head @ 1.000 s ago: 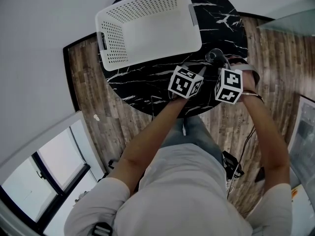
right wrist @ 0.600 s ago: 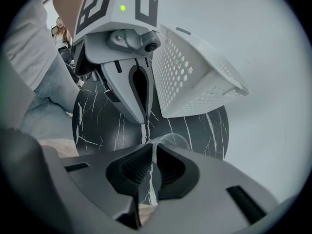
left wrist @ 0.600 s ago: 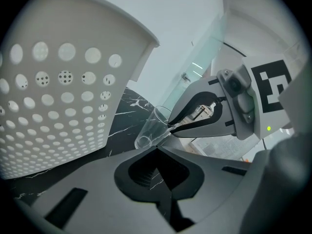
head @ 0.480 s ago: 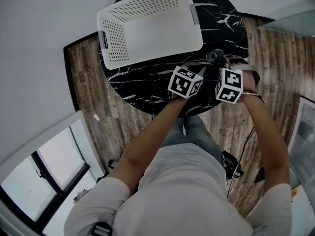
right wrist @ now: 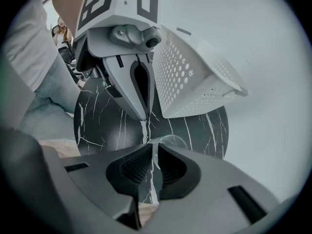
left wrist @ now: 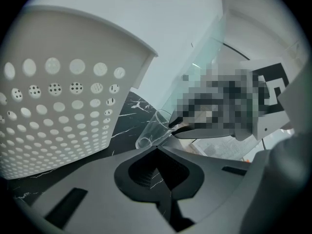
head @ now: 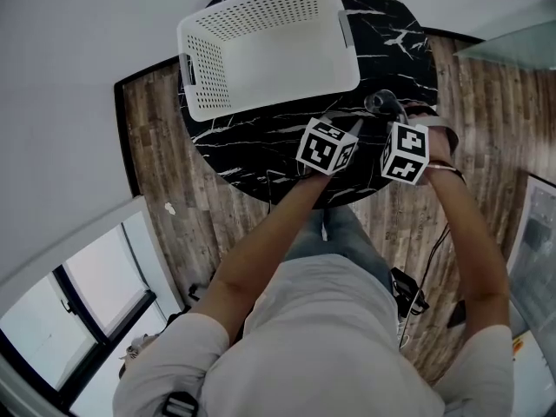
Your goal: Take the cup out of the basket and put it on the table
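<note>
A clear glass cup [head: 379,102] is outside the white perforated basket [head: 204,68], over the right part of the round black marble table [head: 252,150]. My right gripper [head: 389,113] is shut on the cup's rim; the right gripper view shows the thin glass wall [right wrist: 170,140] pinched between its jaws [right wrist: 153,150]. From the left gripper view the cup [left wrist: 152,130] hangs tilted, base low near the tabletop; contact cannot be told. My left gripper [head: 347,118] is shut on nothing [left wrist: 156,151], just left of the cup and near the basket [left wrist: 58,91].
The basket [right wrist: 195,77] fills the table's far left half and shows nothing inside. The table's near edge lies just under both grippers, with wooden floor [head: 165,172] beyond. A glass panel [head: 512,37] stands at the right. Cables [head: 408,289] lie on the floor.
The head view has shifted a little, so the basket sits slightly further right. Both grippers and the cup keep their places.
</note>
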